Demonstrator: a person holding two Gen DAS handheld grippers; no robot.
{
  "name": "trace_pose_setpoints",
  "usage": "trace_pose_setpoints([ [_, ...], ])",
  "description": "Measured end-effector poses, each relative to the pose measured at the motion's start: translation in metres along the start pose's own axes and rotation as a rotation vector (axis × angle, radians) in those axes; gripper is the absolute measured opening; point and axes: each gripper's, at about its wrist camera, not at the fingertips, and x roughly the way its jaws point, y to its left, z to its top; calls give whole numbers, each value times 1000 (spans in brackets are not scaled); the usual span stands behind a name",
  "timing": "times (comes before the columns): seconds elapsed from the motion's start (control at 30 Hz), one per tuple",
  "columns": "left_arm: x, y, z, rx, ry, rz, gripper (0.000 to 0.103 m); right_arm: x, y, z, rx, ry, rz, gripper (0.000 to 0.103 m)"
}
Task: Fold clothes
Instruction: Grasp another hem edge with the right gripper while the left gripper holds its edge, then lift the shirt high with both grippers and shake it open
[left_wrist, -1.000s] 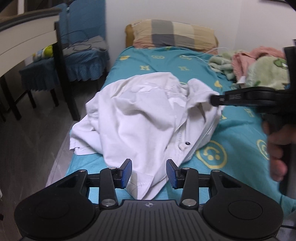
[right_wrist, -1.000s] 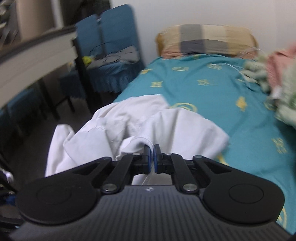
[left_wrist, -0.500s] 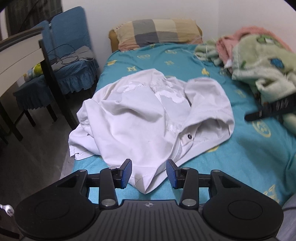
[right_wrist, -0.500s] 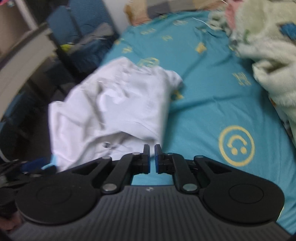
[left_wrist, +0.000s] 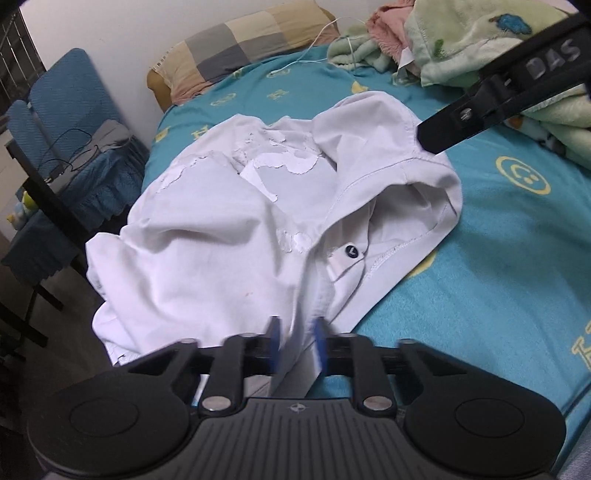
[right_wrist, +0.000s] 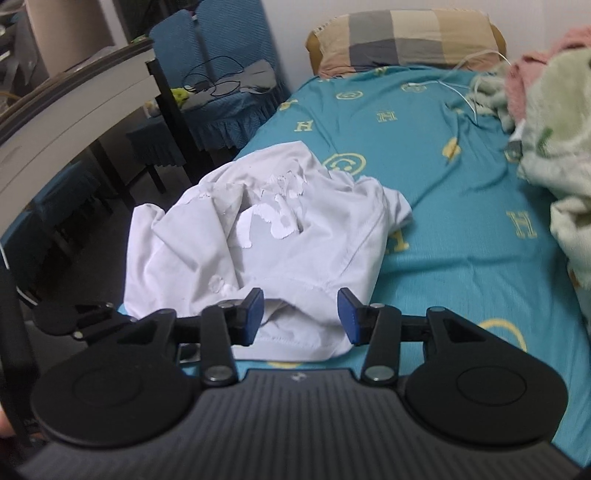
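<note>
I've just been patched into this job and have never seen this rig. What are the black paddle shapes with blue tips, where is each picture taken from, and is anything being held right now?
Each picture comes from a fisheye camera on a handheld two-finger gripper that a person carries; there is no robot arm. The black shapes at the bottom are the gripper's body, and the blue tips are its finger pads.

In the left wrist view, the left gripper has white cloth between its pads, though motion blur hides whether it is clamped. The black bar at upper right is part of the other gripper.

In the right wrist view, the right gripper is open and holds nothing.

On the teal bedsheet lies a crumpled white shirt, with a plaid pillow beyond and green and pink blankets to the right.
</note>
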Motion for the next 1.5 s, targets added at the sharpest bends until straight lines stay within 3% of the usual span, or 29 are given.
trace_pose_setpoints([
  [0.07, -5, 0, 1, 11, -29, 18, 3, 9, -2, 2, -17, 10, 11, 47],
  [0.13, -18, -2, 3, 67, -85, 107, 2, 17, -3, 6, -33, 22, 33, 47],
  [0.2, -34, 4, 4, 56, -145, 140, 1, 21, 0, 8, -71, 25, 43, 47],
  [0.33, -60, 22, 5, -48, -225, 118, 1, 14, 13, 4, -153, 0, 75, 47],
  [0.5, -79, 36, 8, -123, -294, 75, 1, 15, 40, -9, -345, -3, 45, 46],
  [0.73, -90, 35, 0, -151, -326, 14, 1, 38, 58, -15, -524, -88, -130, 46],
  [0.87, -80, 38, -7, -162, -286, 11, 1, 62, 55, -17, -522, -41, -203, 40],
  [0.9, -76, 39, -9, -166, -270, 16, 1, 66, 52, -18, -510, -31, -226, 22],
  [0.93, -72, 41, -12, -170, -253, 20, 1, 67, 47, -16, -460, -20, -234, 12],
  [1.03, -63, 43, -14, -171, -211, 33, 2, 55, 27, -5, -254, -55, -158, 10],
  [1.13, -54, 40, -14, -160, -184, 62, 4, 40, 18, 4, -142, -119, -111, 10],
  [1.33, -49, 30, -14, -123, -154, 88, 26, 19, 6, 11, -5, -161, -12, 10],
  [1.4, -51, 23, -12, -107, -163, 90, 50, 17, 3, 11, 21, -163, 8, 10],
  [1.5, -50, 12, -9, -85, -177, 94, 66, 13, -3, 12, 67, -165, 27, 10],
])
